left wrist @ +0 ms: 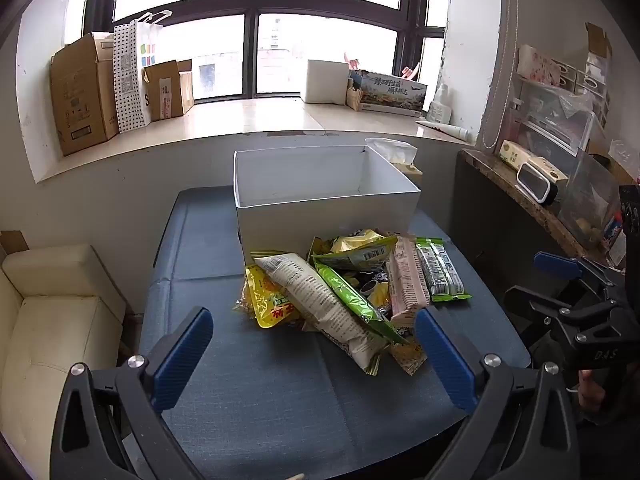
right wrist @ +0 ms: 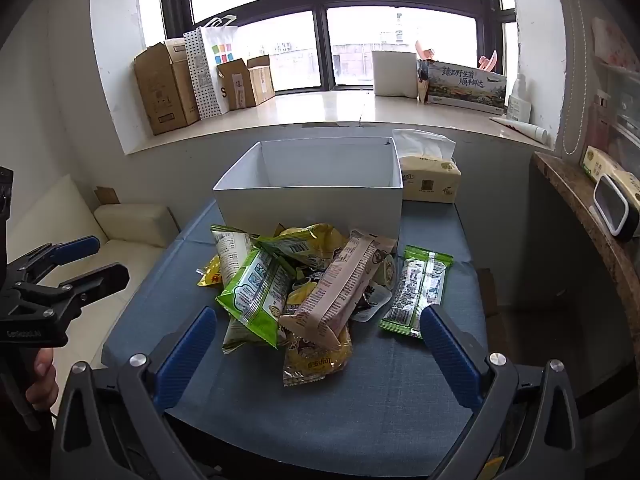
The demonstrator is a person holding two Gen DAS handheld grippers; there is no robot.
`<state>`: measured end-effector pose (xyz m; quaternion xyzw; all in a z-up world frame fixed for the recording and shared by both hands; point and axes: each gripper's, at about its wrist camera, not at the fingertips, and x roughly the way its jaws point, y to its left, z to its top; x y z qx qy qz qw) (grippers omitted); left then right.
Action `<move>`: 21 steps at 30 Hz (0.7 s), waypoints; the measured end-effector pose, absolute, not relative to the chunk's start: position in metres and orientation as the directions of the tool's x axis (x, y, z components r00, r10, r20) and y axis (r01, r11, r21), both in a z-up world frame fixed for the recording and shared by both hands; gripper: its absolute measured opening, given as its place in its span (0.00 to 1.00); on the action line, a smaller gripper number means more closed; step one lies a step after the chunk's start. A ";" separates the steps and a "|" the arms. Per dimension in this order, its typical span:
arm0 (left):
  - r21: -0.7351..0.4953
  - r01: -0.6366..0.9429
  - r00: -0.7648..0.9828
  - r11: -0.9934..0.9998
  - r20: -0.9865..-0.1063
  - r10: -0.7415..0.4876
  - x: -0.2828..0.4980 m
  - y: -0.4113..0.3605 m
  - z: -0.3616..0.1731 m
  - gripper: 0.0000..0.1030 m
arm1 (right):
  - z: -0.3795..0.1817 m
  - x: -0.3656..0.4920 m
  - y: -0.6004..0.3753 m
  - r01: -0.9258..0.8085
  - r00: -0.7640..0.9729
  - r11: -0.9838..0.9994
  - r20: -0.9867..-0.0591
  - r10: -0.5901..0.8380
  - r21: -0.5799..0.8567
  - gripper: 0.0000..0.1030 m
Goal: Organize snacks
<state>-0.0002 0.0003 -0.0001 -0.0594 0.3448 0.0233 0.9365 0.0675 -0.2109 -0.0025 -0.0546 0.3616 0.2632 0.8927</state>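
A: Largest item first?
B: Blue surface (right wrist: 400, 392). At its far end, an open white box (right wrist: 308, 204), nothing visible inside.
A: Snacks?
B: Snack pile (right wrist: 304, 292) heaped just in front of the box, touching its front wall. One green packet (right wrist: 418, 290) lies flat just right of the pile. Tissue pack (right wrist: 430, 178) sits beside the box's right rear corner.
A: Grippers?
B: Left hand-held gripper (left wrist: 312, 344) and right hand-held gripper (right wrist: 318, 342): both spread wide, holding nothing, poised on the near side of the pile.
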 end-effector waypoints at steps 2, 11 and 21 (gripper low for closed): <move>-0.094 -0.088 0.761 0.992 -0.649 0.006 -0.001 0.001 0.000 1.00 | -0.003 0.067 -0.211 -0.512 0.596 0.854 -0.677 0.432 0.095 1.00; -0.078 -0.072 0.761 0.994 -0.649 0.005 0.001 -0.005 0.001 1.00 | 0.001 0.065 -0.217 -0.510 0.597 0.854 -0.674 0.436 0.101 1.00; -0.083 -0.068 0.763 0.994 -0.646 -0.002 0.000 -0.002 0.002 1.00 | -0.005 0.067 -0.211 -0.510 0.598 0.854 -0.671 0.438 0.103 1.00</move>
